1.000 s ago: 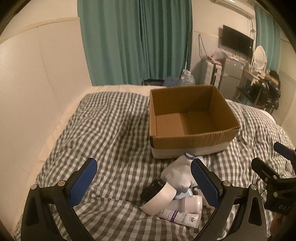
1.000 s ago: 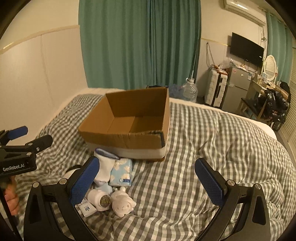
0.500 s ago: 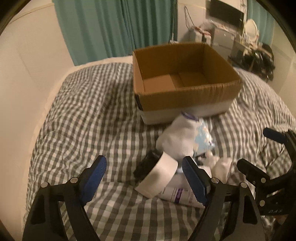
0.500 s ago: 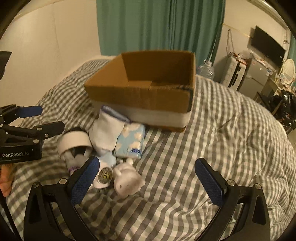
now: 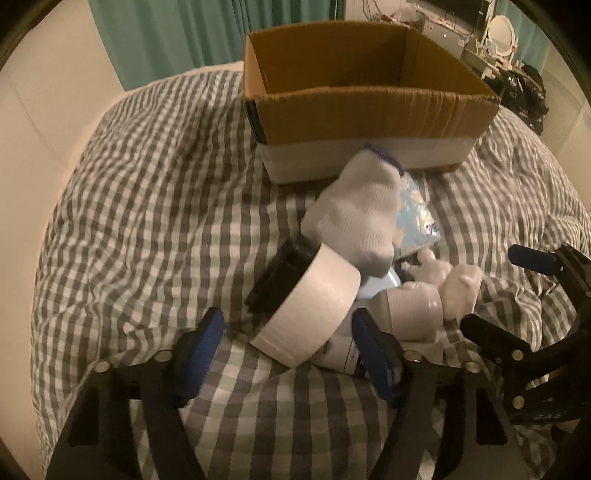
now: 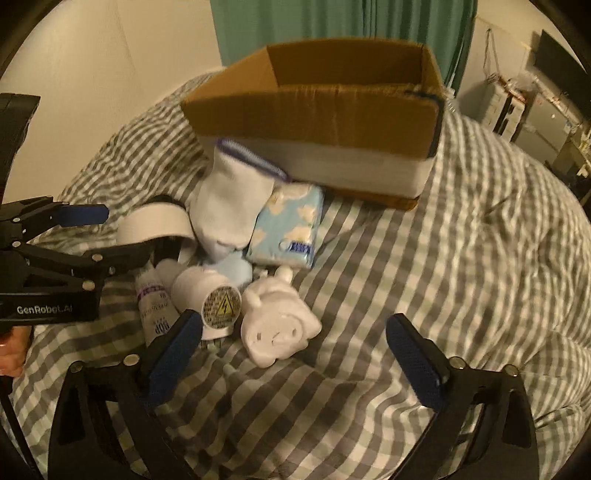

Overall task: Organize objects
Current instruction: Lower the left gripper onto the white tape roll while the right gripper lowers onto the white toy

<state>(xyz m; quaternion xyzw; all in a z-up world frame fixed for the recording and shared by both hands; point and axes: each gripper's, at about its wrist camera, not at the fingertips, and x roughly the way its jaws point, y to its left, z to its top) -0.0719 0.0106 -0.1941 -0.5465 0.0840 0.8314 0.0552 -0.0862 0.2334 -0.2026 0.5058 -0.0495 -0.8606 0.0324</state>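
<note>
An open cardboard box (image 5: 369, 107) stands on the checked bed; it also shows in the right wrist view (image 6: 317, 118). In front of it lies a pile: a white tape roll (image 5: 310, 314), a white sock (image 5: 354, 218), a blue tissue pack (image 6: 288, 225), a white tube (image 6: 157, 314), a white cylinder with a warning label (image 6: 210, 299) and a white plush toy (image 6: 277, 325). My left gripper (image 5: 291, 354) is open, its fingers on either side of the tape roll. My right gripper (image 6: 295, 354) is open and empty, just in front of the plush toy.
A cream wall (image 5: 44, 92) borders the bed on the left. Green curtains (image 5: 177, 33) hang behind the box. Furniture and a TV (image 6: 554, 62) stand at the far right. The checked quilt (image 6: 461, 240) stretches right of the pile.
Both grippers have moved down and forward toward the pile. The left fingers now flank the tape roll; the right gripper is close to the plush toy.
</note>
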